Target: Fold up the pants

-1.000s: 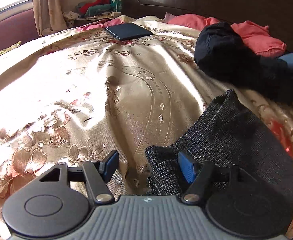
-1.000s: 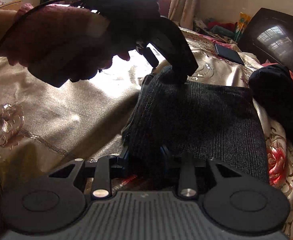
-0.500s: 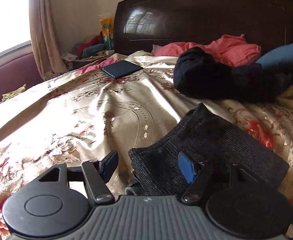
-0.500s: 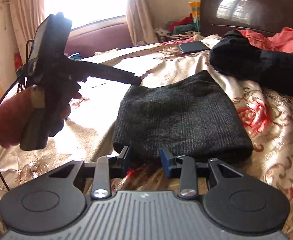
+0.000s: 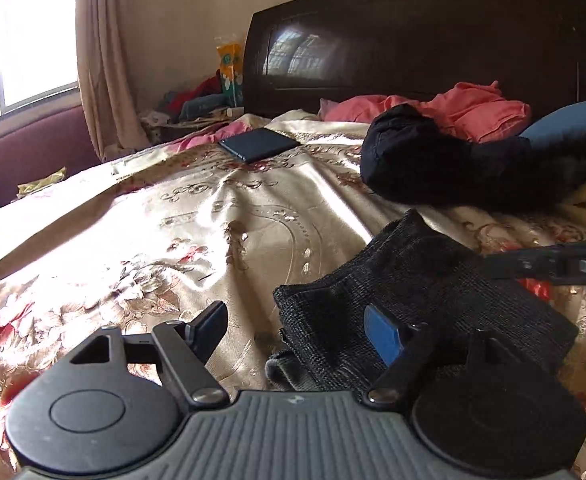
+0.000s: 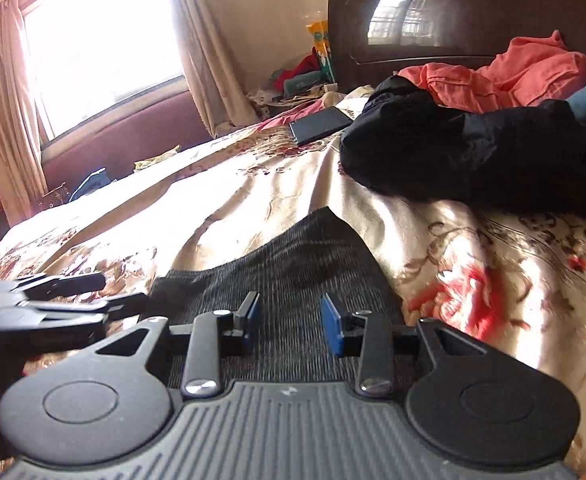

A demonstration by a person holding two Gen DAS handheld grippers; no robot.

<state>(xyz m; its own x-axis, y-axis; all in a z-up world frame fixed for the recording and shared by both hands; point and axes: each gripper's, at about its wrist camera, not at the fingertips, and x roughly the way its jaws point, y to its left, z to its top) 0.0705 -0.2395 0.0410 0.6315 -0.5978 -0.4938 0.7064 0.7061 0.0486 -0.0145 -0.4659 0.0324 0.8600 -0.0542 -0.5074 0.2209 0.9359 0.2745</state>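
The dark grey knit pants [image 5: 421, 292] lie folded into a compact rectangle on the floral bedspread [image 5: 173, 240]. My left gripper [image 5: 297, 328] is open, its jaws standing at the folded pile's near left corner, with nothing held. In the right wrist view the pants [image 6: 293, 264] lie flat just ahead of my right gripper [image 6: 291, 322], which is open and empty above their near edge. The left gripper [image 6: 105, 296] shows at the left of that view, at the pants' corner. The right gripper's finger [image 5: 553, 266] enters the left wrist view from the right.
A heap of black clothing [image 5: 453, 168] lies behind the pants, with pink-red clothes [image 5: 465, 108] and a blue pillow [image 5: 573, 120] by the dark headboard [image 5: 413, 40]. A dark flat phone-like slab [image 5: 259, 144] lies on the bedspread farther back. A window and curtains [image 6: 105, 40] are at the left.
My right gripper has opened wider and moved forward over the pants' near edge. My left gripper has dropped back to the pants' left corner and stays open. The pants have not moved.
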